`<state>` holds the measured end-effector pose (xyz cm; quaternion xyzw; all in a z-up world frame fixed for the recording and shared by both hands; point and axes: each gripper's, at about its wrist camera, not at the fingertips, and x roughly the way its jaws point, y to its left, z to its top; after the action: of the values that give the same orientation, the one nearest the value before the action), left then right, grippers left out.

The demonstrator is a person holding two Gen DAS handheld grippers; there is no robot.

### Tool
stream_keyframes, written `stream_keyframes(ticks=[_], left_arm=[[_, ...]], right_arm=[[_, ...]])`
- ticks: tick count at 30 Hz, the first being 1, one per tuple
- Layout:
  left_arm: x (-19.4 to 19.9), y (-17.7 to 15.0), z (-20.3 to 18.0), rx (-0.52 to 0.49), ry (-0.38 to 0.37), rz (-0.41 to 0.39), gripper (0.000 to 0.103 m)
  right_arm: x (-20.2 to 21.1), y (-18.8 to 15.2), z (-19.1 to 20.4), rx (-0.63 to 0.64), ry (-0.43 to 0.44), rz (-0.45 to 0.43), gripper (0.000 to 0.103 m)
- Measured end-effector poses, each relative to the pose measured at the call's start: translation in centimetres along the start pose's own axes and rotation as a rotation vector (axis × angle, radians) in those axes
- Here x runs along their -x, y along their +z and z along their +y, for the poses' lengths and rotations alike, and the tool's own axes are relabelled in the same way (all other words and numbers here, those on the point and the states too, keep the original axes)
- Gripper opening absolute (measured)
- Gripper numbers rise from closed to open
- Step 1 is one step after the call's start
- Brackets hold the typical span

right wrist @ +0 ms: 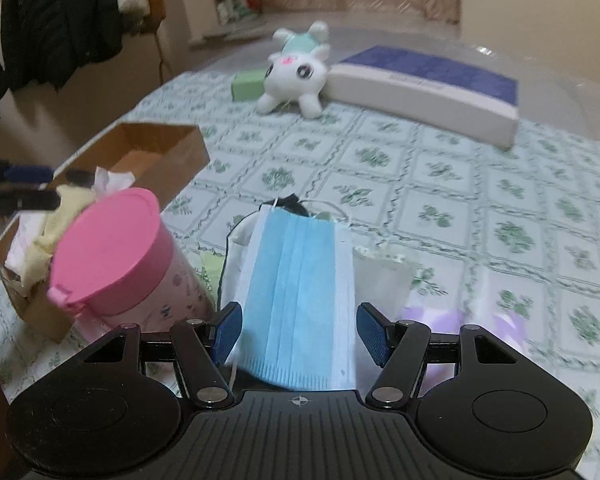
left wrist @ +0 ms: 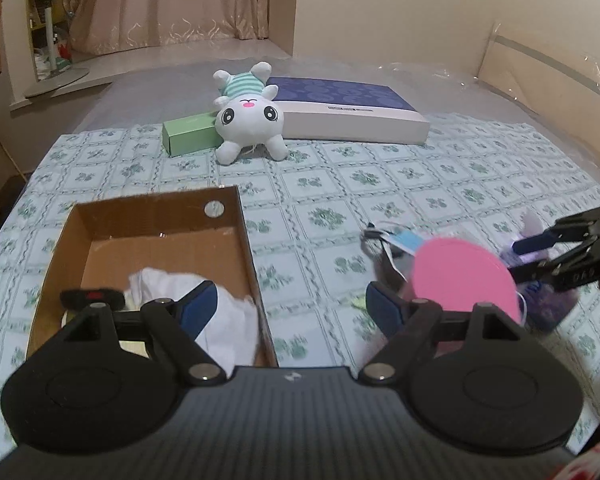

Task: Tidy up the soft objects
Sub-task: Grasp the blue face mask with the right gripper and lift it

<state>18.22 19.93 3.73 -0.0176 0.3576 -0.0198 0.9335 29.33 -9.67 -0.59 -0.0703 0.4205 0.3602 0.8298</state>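
Blue pads wide apart, my left gripper [left wrist: 292, 308] is open and holds nothing. Its left finger hangs over the cardboard box [left wrist: 252, 264], which holds a white cloth [left wrist: 156, 284]. My right gripper [right wrist: 300, 332] is also open over a pile of soft things. A flat blue face mask [right wrist: 296, 280] lies between its fingers, and I see no pinch on it. In the left wrist view the mask [left wrist: 404, 240] shows blurred beside a pink-lidded tub [left wrist: 460, 276], with the right gripper [left wrist: 516, 258] past the tub. A white plush bunny [left wrist: 248, 116] lies at the far side of the bed.
The tub [right wrist: 108, 240] stands between the box [right wrist: 168, 148] and the pile. A purple item [right wrist: 432, 316] and a clear packet [right wrist: 384, 268] lie by the mask. A green carton [left wrist: 188, 134] and a blue-topped flat box [left wrist: 352, 112] flank the bunny. Coats hang at left.
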Motion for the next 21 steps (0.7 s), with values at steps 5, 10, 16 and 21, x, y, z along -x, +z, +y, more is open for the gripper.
stream_keyframes(ticks=[5,10,16,21], left_arm=[[-2.7,1.7,0.7,-0.012,-0.018,0.019,0.079],[-5.1,2.5,0.8,-0.039,-0.031,0.041,0.079],[-7.3,2.9,0.6,-0.059,-0.051,0.064,0.079],[-8.0,3.2,0.6,-0.06,-0.066,0.075,0.079]], right_arm=[[-3.8,1.2,-0.6,-0.005,0.053,0.073,0.064],[-6.9,1.6,-1.2,0.045,0.049,0.147,0.064],[-8.2,1.6,-1.2,0.104,0.022,0.184,0.06],[-8.3,1.9,-1.5,0.103,0.008,0.188,0.012]])
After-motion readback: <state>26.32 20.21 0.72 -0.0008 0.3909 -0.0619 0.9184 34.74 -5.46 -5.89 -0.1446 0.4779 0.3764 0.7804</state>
